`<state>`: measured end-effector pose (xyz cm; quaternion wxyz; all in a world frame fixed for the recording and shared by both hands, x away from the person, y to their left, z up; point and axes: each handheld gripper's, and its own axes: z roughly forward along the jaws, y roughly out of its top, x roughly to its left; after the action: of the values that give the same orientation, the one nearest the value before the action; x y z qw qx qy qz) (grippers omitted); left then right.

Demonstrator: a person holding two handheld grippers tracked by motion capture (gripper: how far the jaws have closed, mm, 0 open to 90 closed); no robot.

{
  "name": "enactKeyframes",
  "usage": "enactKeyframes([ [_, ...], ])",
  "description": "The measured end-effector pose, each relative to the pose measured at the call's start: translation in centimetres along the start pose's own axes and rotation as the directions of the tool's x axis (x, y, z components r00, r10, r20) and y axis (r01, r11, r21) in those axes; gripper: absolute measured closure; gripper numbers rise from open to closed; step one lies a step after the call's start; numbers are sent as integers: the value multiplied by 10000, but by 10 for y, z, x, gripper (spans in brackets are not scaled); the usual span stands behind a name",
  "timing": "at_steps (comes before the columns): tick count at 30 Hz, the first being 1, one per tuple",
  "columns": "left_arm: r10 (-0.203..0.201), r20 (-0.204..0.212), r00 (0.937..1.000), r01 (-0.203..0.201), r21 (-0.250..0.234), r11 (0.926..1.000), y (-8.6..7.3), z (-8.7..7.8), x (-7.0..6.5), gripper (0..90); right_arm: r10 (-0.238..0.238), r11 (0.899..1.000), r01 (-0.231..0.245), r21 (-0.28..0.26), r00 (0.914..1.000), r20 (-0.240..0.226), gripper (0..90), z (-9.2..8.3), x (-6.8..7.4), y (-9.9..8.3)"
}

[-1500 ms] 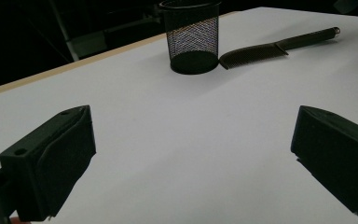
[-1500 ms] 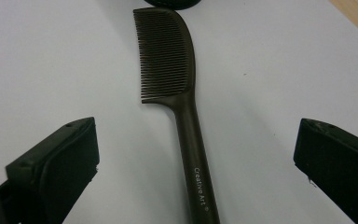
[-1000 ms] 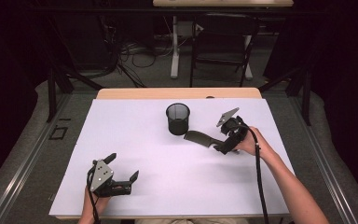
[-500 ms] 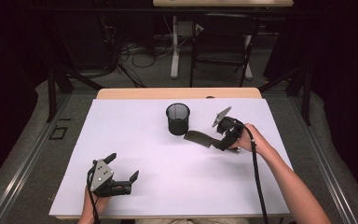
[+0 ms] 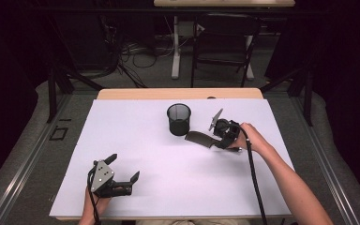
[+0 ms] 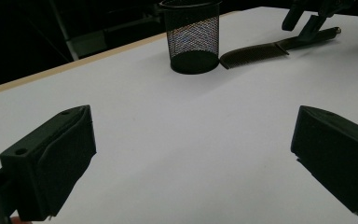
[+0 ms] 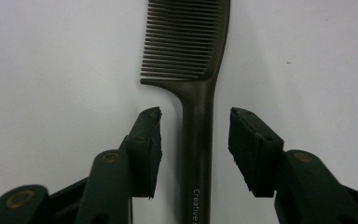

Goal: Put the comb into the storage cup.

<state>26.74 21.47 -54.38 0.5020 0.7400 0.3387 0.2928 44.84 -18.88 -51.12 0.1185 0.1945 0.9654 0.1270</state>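
The comb's (image 7: 196,140) handle is straddled, ungripped, by the right tool (image 7: 195,140), jaws just closing, its long axis running toward 12 o'clock.

**A recording lab, curtained in black**

A wooden bench (image 5: 178,93) under a white sheet (image 5: 178,173) stands on grey floor. Behind the bench, loose cables (image 5: 131,51) tangle beside a desk leg (image 5: 175,47) and a dark chair (image 5: 222,47); black drapes hang on both sides of it.

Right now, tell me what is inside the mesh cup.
Nothing shows inside the mesh cup: through its wire wall in the left gripper view only a dark floor appears. The comb lies outside, beside it.
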Motion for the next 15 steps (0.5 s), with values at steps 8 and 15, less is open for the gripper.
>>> enactKeyframes([
  [8,0,8,10000,0,3,10000,0,0,0,0,-54,9985,63,542,9998,-170,637,8,-4,5],
  [15,-13,16,10000,13,-11,10000,0,0,0,0,-144,9955,179,928,9991,-388,688,18,-8,8],
])
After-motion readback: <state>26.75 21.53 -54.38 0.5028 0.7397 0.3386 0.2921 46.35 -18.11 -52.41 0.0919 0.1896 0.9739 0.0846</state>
